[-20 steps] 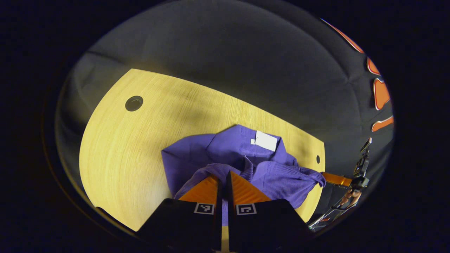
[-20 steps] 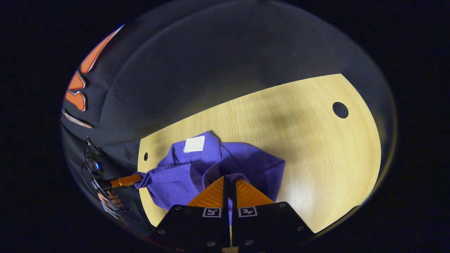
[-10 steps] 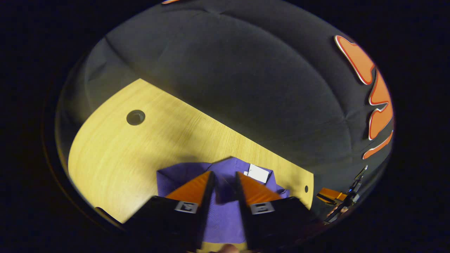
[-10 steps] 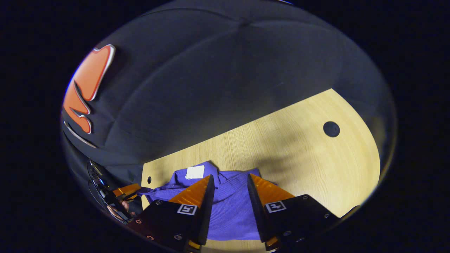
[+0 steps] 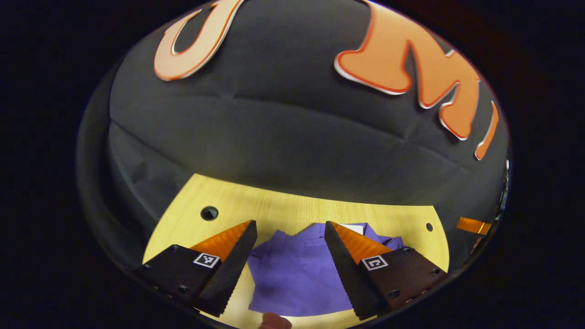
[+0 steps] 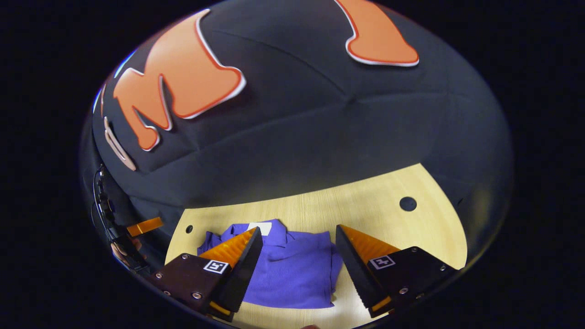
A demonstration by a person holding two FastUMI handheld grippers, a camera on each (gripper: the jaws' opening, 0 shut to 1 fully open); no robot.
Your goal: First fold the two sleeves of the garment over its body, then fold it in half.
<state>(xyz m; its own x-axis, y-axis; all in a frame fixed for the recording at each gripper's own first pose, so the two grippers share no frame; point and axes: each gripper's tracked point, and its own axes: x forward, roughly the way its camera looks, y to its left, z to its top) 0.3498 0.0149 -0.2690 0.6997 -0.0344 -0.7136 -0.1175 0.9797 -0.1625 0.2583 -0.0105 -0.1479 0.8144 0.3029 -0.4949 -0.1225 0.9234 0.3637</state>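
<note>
In the left gripper view, the left tool (image 5: 290, 228) has its two fingers spread wide apart, holding nothing. To the left of its left finger, a dark round hole (image 5: 209, 213) is set into the pale wooden worktop (image 5: 283, 208). Between the two fingers, below their tips, lies the purple garment (image 5: 295, 278), folded into a compact bundle flat on the worktop; neither finger touches it as far as can be seen. A white tag (image 5: 357, 227) peeks out just behind the right finger's tip, at the garment's far edge. Past the right finger, a smaller hole (image 5: 429, 226) sits near the worktop's far-right corner, and beyond the worktop's edge the other tool's finger (image 5: 473, 225) shows at the far right. A fingertip of the person (image 5: 273, 321) shows at the very bottom.

In the right gripper view, the left tool shows far off at the left rim, with a hand (image 6: 122, 250) on it. The right tool (image 6: 298, 228) is likewise wide apart and empty. The garment (image 6: 292, 269) lies between and under its fingers, partly hidden by the left one, with its white tag (image 6: 259, 228) just beyond that finger's tip. A small hole (image 6: 188, 228) lies left of the garment, a larger hole (image 6: 407, 204) right of the right finger. There are no containers on the worktop (image 6: 365, 210).
</note>
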